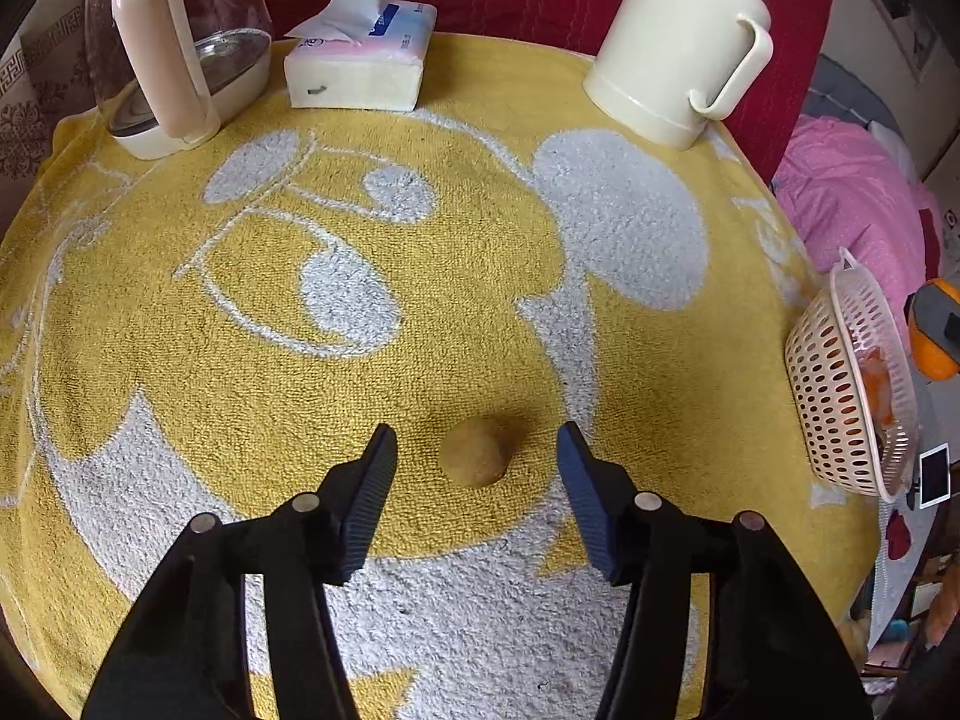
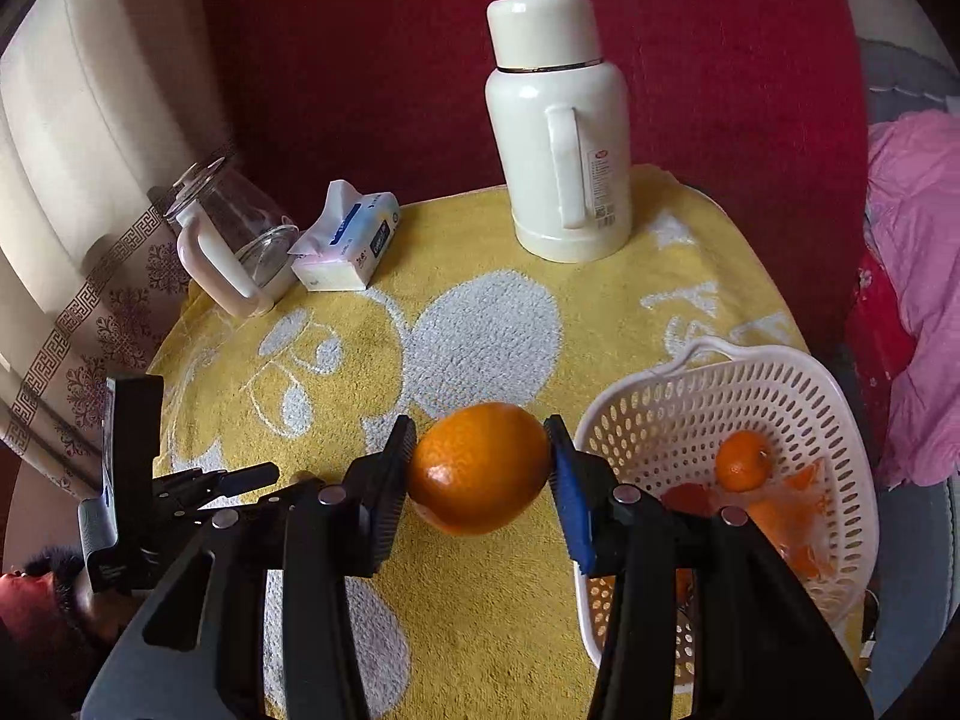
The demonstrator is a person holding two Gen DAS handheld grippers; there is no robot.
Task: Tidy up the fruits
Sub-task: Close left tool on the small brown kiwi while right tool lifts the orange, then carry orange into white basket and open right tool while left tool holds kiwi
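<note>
A small round brown fruit (image 1: 476, 459) lies on the yellow towel (image 1: 420, 360). My left gripper (image 1: 477, 438) stands open over it, one finger on each side, and neither pad touches it. My right gripper (image 2: 480, 427) is shut on a large orange (image 2: 480, 468), held in the air just left of the white perforated basket (image 2: 750, 372). Inside the basket lie a small orange (image 2: 743, 461) and more orange fruit in clear wrapping. In the left wrist view the basket (image 1: 828, 384) sits at the table's right edge, with the held orange (image 1: 936, 354) beyond it.
At the back of the table stand a cream thermos jug (image 2: 558, 138), a tissue pack (image 2: 348, 240) and a glass kettle (image 2: 240, 234). A red backrest rises behind them. Pink bedding (image 2: 918, 276) lies off the right side.
</note>
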